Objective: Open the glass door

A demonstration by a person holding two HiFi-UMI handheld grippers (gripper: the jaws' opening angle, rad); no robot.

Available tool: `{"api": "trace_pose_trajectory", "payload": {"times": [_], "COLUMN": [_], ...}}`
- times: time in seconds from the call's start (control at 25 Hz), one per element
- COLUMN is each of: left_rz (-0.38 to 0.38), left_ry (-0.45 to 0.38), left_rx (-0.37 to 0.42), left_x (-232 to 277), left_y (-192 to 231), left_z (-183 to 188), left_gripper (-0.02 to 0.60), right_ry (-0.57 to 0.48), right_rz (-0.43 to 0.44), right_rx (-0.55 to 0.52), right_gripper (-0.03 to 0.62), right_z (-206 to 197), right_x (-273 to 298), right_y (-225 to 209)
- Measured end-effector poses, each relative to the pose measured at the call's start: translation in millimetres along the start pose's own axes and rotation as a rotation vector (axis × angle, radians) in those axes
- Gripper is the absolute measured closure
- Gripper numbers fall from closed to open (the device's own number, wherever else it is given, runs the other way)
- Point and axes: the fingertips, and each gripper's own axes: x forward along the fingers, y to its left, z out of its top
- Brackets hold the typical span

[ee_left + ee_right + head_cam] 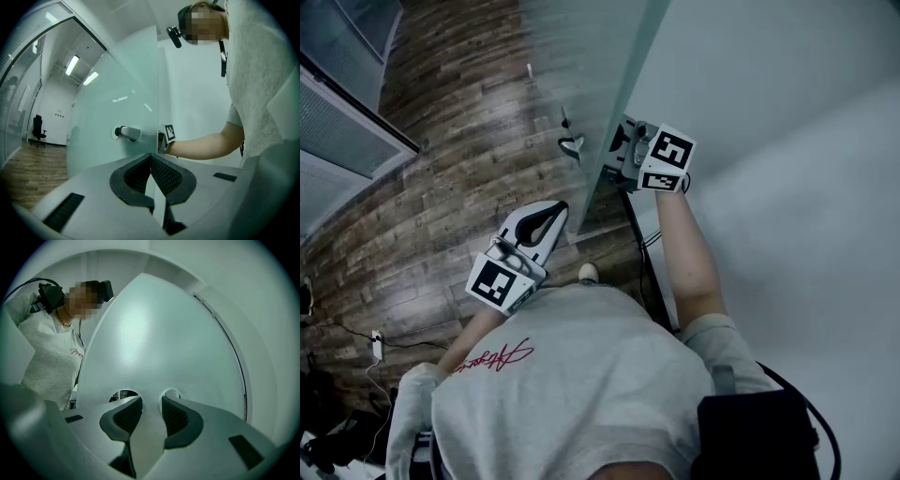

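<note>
Wood floor [459,141] fills the left; glass door [609,75] stands edge-on at centre, right gripper [625,150] clamped on its right-side handle [150,406], left gripper [555,214] shut, empty, lower left

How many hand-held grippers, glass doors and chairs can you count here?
Hand-held grippers: 2 (left hand-held gripper, right hand-held gripper)
Glass door: 1
Office chair: 1
Total: 4
</note>
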Motion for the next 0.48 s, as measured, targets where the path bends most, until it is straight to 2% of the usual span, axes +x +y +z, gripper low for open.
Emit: {"api": "trace_pose_trajectory", "payload": {"times": [0.48], "left_rz": [0.034], "left_ry": [0.035], "left_rx": [0.011], "left_x": [13], "left_y": [-19], "left_z": [1], "left_gripper": [0.565], "right_ry": [-0.006], "right_rz": [0.062], "right_rx": [0.027], "right_gripper": [0.456], "right_z": [14], "right_x": [-41], "right_y": [-14]}}
